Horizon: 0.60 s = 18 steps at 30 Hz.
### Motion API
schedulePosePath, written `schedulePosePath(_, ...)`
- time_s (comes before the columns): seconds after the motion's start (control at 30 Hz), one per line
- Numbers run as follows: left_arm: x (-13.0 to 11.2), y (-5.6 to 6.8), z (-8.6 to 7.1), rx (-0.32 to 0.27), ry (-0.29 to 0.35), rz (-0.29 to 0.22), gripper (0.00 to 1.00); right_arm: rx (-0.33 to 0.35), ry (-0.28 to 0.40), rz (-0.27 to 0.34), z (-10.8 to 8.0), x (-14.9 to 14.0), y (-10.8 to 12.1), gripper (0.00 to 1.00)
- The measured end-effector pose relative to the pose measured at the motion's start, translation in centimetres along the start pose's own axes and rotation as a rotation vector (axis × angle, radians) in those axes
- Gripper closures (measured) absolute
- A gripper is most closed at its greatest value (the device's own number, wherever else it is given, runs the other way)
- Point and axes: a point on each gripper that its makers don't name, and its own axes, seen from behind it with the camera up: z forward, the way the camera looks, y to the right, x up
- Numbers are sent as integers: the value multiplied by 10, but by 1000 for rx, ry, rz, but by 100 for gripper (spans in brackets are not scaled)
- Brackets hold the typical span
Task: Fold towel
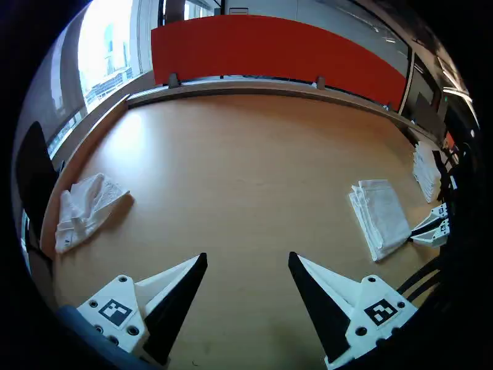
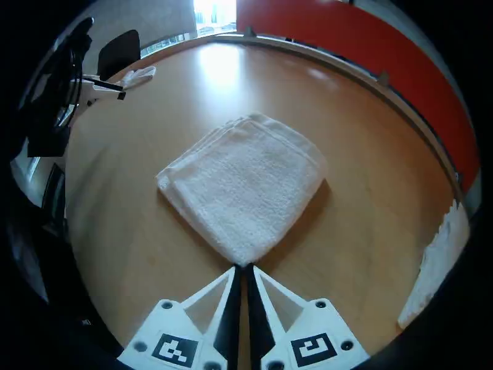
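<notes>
Touching corner of folded terry towel (image 2: 243,185), R claw (image 2: 243,271) clenched; L claw (image 1: 248,259) released.

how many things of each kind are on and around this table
towels: 3 (folded towel, crumpled towel, towel stack, counted as one)
grippers: 2 (left gripper, right gripper)
red panel: 1
black chair: 1
total: 7
</notes>
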Motion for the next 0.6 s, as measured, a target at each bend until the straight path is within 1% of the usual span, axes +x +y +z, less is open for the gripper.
schedulePosePath(0.2,0,0,0,-2,-1,0,2,-5,19,4,-2,6,0,96)
schedulePosePath(0.3,0,1,0,-3,-1,1,2,-8,44,4,-5,15,0,96)
schedulePosePath(0.43,0,0,1,-3,0,-1,2,-17,86,-5,-15,35,2,96)
schedulePosePath(0.6,1,1,1,-6,3,-5,2,-33,148,-31,-29,68,6,96)
